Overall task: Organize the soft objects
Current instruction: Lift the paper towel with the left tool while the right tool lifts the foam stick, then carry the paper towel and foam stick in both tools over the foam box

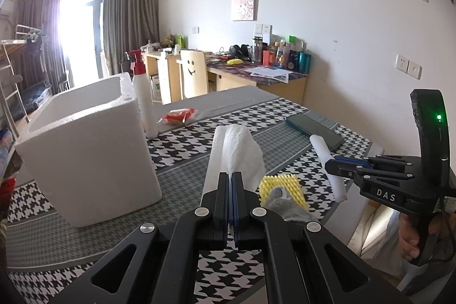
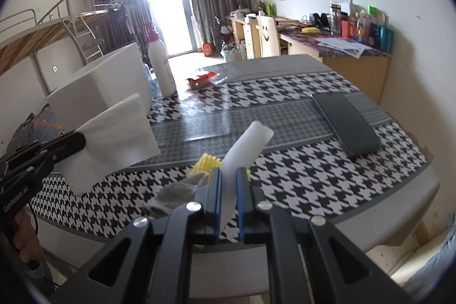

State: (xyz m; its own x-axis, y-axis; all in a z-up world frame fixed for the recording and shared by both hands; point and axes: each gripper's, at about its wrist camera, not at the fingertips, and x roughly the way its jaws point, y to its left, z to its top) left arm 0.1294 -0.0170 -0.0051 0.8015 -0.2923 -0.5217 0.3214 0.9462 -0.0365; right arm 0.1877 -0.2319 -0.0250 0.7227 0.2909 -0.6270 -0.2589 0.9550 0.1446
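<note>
Both grippers already carry something: the left gripper (image 1: pixel 230 184) is closed on a white foam sheet (image 1: pixel 236 150), and the right gripper (image 2: pixel 228 184) pinches a white foam stick (image 2: pixel 245 150) above the table (image 2: pixel 285 161). The foam box (image 1: pixel 85 150) at the left looks still empty as far as I can see, and the yellow net (image 1: pixel 282 184) and grey cloth (image 1: pixel 287 204) lie on the near table, so most of the work is left.

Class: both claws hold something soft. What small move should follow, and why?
Probably carry the white foam roll, pinched in the right claw, towards the open white foam box. The left claw already grips a white sheet, and the box stands at the table's left side.
</note>
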